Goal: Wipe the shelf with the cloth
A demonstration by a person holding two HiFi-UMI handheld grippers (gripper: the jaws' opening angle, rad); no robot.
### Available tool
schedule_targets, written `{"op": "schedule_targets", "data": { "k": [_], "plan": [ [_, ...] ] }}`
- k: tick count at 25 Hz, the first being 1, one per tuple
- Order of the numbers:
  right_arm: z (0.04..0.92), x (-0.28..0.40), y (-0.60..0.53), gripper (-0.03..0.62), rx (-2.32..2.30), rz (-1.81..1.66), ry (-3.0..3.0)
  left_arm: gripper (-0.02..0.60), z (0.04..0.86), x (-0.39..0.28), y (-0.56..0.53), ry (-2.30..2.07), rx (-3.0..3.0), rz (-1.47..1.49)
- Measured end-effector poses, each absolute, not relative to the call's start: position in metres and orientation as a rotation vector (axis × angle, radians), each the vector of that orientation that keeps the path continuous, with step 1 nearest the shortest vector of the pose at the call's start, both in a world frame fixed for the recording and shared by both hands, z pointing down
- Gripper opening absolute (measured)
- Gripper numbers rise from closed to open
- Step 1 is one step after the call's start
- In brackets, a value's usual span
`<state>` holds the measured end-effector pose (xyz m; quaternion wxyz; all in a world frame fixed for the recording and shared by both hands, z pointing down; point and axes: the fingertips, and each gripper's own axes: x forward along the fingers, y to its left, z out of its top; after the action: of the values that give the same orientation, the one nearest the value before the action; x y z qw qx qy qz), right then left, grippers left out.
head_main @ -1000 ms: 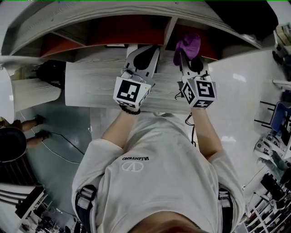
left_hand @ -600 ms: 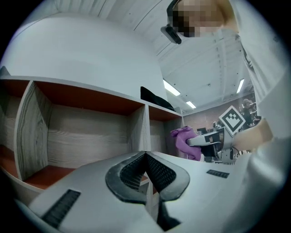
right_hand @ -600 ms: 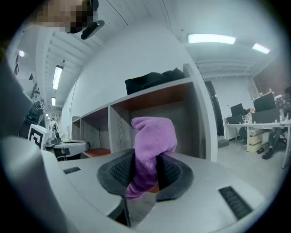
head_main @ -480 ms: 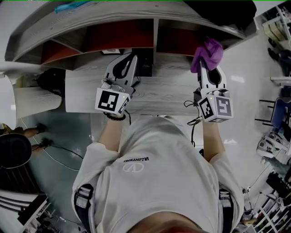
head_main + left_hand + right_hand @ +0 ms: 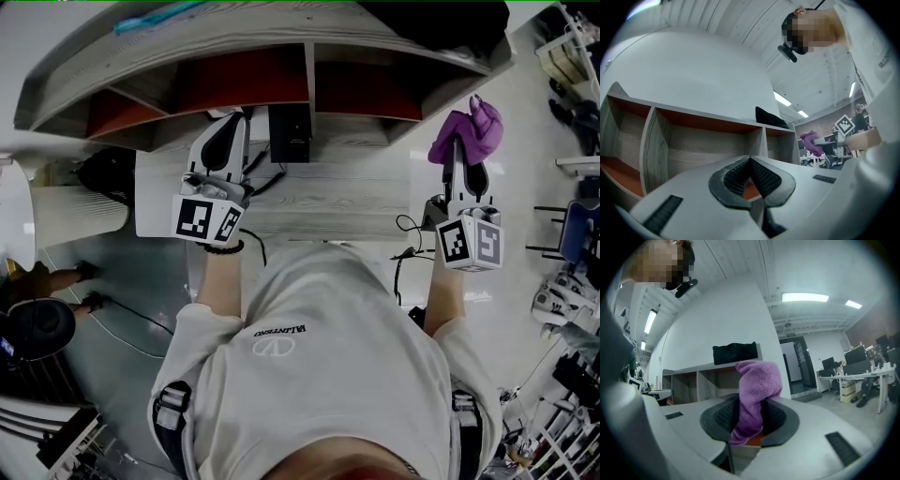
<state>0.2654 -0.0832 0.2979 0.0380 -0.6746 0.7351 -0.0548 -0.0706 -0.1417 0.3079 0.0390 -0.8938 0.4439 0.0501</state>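
Off the right end of the shelf (image 5: 187, 42) in the head view, the right hand-held gripper (image 5: 461, 159) holds the purple cloth (image 5: 466, 129); the shirt (image 5: 309, 394) reads "VALENTINO". Left gripper view: the left hand-held gripper (image 5: 750, 161) has its jaws together on nothing, facing the shelf's compartments. Right gripper view: jaws clamped on the cloth.

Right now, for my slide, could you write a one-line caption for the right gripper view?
Right gripper shut on a purple cloth, with the shelf and a black item on top behind.
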Motion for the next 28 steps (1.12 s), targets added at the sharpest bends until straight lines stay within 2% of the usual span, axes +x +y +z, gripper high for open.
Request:
{"op": "schedule_targets", "data": {
  "k": [28],
  "plan": [
    [0.280, 0.290, -0.060, 0.098, -2.134, -0.143, 2.121, 0.000, 0.307, -0.068, -0.139, 1.289, -2.749, 0.146]
  ]
}}
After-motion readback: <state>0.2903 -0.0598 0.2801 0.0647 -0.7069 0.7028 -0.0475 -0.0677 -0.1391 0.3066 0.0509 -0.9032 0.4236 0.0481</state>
